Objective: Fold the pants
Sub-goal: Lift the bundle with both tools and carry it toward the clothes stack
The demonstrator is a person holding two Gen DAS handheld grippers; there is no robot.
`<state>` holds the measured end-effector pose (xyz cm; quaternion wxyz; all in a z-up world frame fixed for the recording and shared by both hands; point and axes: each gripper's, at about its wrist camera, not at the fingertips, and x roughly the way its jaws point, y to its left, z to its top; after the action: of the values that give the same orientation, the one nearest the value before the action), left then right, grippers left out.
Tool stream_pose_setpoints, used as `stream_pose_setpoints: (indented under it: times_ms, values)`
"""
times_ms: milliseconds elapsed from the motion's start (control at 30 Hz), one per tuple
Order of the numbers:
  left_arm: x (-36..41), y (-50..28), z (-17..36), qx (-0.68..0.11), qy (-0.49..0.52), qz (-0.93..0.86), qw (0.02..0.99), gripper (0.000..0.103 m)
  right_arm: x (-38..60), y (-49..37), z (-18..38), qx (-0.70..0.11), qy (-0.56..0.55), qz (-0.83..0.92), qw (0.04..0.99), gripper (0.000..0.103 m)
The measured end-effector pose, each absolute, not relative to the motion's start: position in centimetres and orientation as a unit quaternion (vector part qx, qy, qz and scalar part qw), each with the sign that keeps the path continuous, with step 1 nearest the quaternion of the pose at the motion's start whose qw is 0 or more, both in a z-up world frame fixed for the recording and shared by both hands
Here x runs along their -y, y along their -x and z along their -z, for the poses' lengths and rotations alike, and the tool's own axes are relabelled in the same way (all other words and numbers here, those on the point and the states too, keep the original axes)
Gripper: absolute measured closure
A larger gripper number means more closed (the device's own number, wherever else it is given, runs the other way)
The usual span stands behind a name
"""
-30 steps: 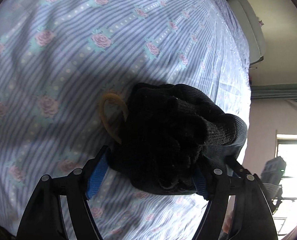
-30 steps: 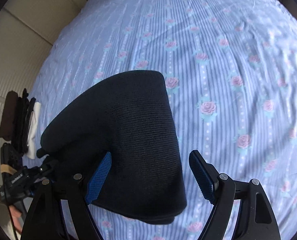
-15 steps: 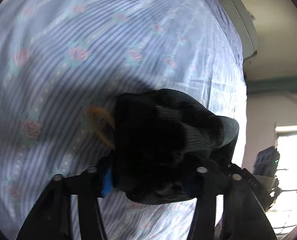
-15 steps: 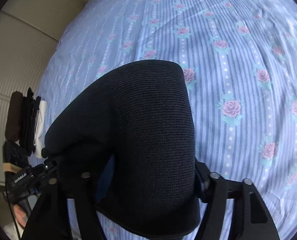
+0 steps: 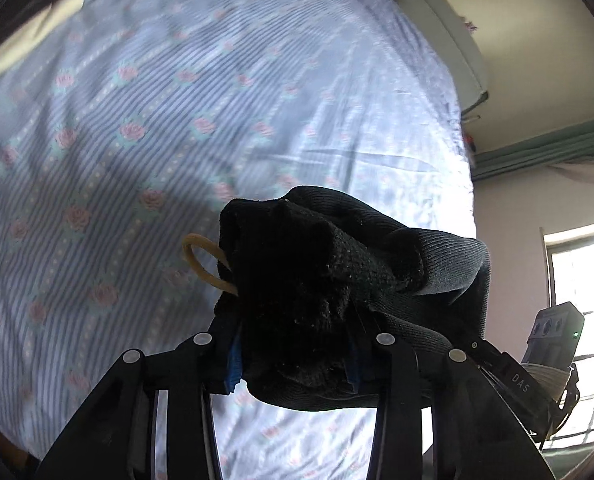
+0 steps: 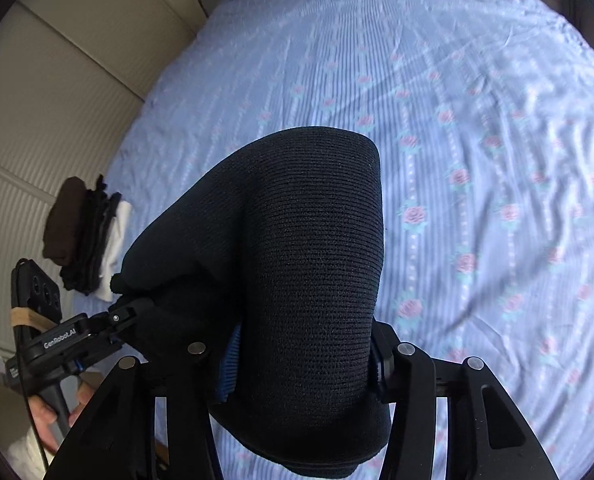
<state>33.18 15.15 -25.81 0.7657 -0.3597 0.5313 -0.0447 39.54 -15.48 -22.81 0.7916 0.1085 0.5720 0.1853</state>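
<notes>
While bunched between both claws, black knit pants [image 6: 313,248] held clear above the striped rose-print bed sheet [image 6: 477,128]. Left gripper [image 5: 293,356] and right gripper [image 6: 301,364] closing, pads pressed on fabric. Beside the bed's edge, stacked folded clothes [image 6: 85,236].

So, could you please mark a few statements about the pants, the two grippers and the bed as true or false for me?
1. The right gripper has the dark knit pants between its fingers. True; its jaws are closing.
2. The left gripper holds nothing. False: bunched black fabric fills it.
3. The bedsheet is plain white. False: blue stripes with pink roses.
4. A stack of folded clothes lies near the bed's edge. True.
5. A tan loop sticks out beside the fabric in the left wrist view. True.
</notes>
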Motion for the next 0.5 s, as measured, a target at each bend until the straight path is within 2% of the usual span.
stream_pose_setpoints:
  times_ms: [267,500]
  values:
    - [-14.1,-29.4,18.7,-0.485,0.339,0.055,0.804,0.065,16.7,-35.5,15.4,-0.518,-0.101,-0.199,0.826,0.053]
    - [-16.4,-29.0,14.0,-0.457,0.327,0.07,0.824,0.065,14.9,-32.8,10.3,-0.474,-0.096,-0.196,0.853,0.053]
